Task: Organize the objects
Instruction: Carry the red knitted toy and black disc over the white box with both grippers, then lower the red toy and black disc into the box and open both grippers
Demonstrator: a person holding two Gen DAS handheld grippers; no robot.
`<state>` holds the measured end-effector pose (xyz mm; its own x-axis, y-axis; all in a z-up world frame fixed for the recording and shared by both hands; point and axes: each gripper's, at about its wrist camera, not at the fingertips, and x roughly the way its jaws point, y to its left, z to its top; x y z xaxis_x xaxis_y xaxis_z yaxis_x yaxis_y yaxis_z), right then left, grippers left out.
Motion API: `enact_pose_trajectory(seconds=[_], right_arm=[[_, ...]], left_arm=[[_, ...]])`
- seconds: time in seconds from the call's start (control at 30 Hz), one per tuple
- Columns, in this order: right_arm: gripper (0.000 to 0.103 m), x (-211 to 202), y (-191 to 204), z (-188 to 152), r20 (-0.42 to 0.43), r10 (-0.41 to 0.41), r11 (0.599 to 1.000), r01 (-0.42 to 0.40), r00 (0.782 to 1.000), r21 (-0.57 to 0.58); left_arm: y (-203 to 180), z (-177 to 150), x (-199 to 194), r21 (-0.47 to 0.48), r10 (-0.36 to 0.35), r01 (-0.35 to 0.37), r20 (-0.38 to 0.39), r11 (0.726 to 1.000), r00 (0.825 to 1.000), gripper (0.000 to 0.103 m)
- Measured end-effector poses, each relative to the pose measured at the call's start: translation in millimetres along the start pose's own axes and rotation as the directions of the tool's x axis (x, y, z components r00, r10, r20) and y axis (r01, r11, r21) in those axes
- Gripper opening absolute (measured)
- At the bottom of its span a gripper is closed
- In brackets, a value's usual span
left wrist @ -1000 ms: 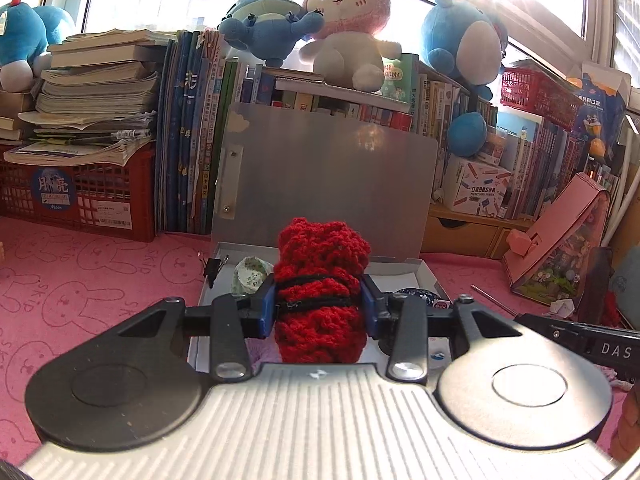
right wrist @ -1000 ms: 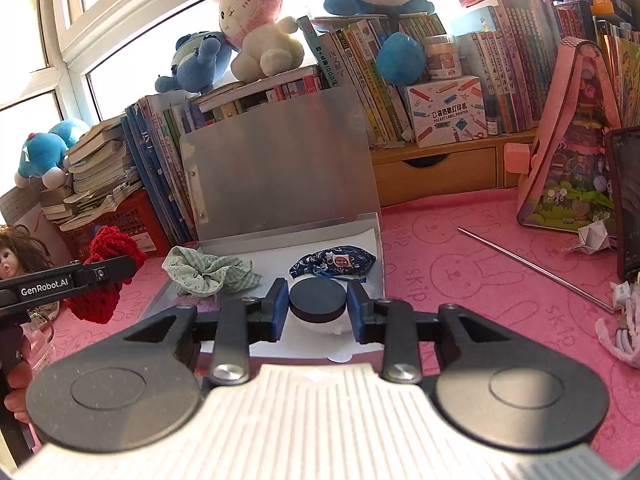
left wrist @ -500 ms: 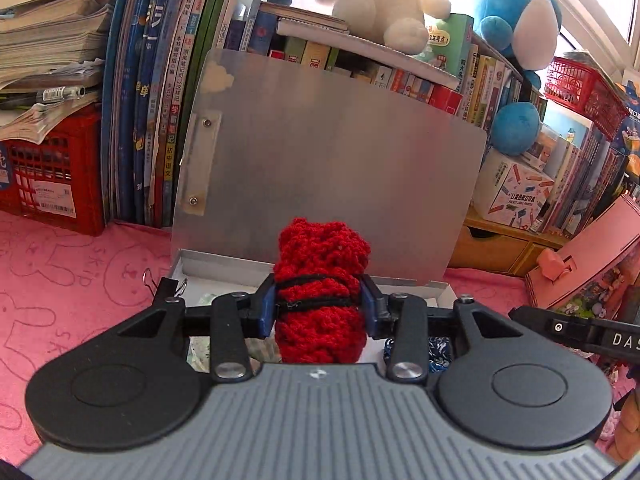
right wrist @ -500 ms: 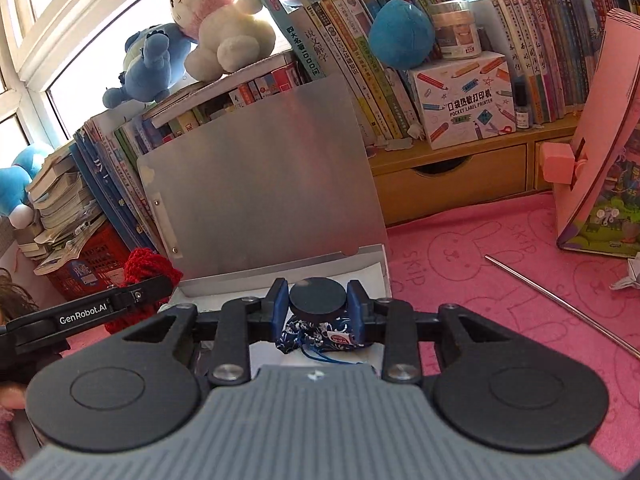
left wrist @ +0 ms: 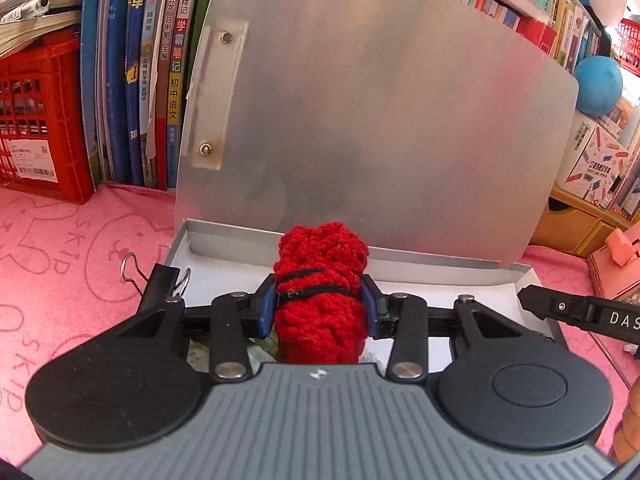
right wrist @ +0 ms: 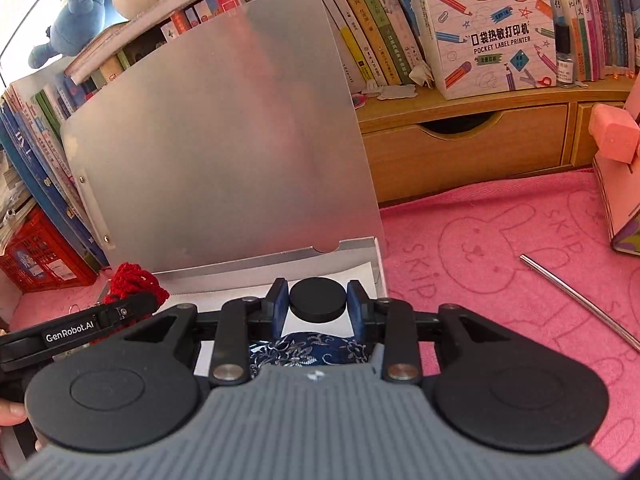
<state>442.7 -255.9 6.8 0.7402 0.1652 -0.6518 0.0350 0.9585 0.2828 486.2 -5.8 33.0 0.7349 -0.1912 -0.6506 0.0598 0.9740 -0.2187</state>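
**Both loads over the open box**

Pink bunny-print cloth [right wrist: 500, 240] covers the desk, books and plush toys crowd the back. Open grey box [left wrist: 224, 236] sits mid-desk, its lid [left wrist: 380, 120] standing upright behind.

Your left gripper [left wrist: 320, 308] is clamped on a red knitted roll [left wrist: 320, 280], tied with black bands, hanging over the box's left half. Your right gripper [right wrist: 318, 304] is pinched narrow on a black round disc [right wrist: 318, 300], over the box's right half above a dark blue brocade pouch [right wrist: 308, 350].

Doing it well, as I judge it:
- lower each load to a bare patch of the box floor before you let go
- keep the disc off the pouch so it lies flat
- stay clear of the lid, and keep the two grippers apart

Hard to see:
- box floor near you is blocked by both gripper bodies
- a greenish bit under the left gripper, can't identify
- binder clip [left wrist: 156, 280] at the left wall, unclear if clipped on
- gap from loads to floor, can't tell
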Motion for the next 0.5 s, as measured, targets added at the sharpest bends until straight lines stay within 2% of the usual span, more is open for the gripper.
enact_pose_trajectory(seconds=[0.17,0.33,0.37,0.4,0.43,0.47,0.5], right_arm=[[0.036,16,4,0,-0.02,-0.028,0.999,0.027,0.999,-0.033],[0.039,25,3,-3,-0.045,-0.033,0.999,0.032,0.998,-0.032],[0.041,23,1,-3,-0.037,-0.028,0.999,0.027,0.999,-0.021],[0.054,21,-1,-3,-0.03,-0.02,1.0,0.02,0.999,-0.006],[0.059,18,-3,-3,-0.025,-0.003,1.0,0.004,1.0,0.009],[0.06,15,-4,-2,-0.022,0.009,1.0,-0.008,1.0,0.024],[0.062,12,-5,-2,-0.018,0.012,0.999,-0.011,1.0,0.033]], left_arm=[[1,-1,13,0.001,0.022,-0.022,-0.03,1.0,0.999,0.048],[5,-1,18,-0.017,0.009,-0.009,-0.04,1.0,0.999,0.05],[4,-1,17,-0.012,0.01,-0.01,-0.039,1.0,0.999,0.053],[4,-1,16,-0.007,0.017,-0.017,-0.035,1.0,0.999,0.056],[4,-1,14,-0.004,0.022,-0.022,-0.031,1.0,0.999,0.062],[4,-1,12,-0.004,0.018,-0.018,-0.03,1.0,0.999,0.07],[4,-1,9,-0.009,0.008,-0.008,-0.029,1.0,1.0,0.074]])
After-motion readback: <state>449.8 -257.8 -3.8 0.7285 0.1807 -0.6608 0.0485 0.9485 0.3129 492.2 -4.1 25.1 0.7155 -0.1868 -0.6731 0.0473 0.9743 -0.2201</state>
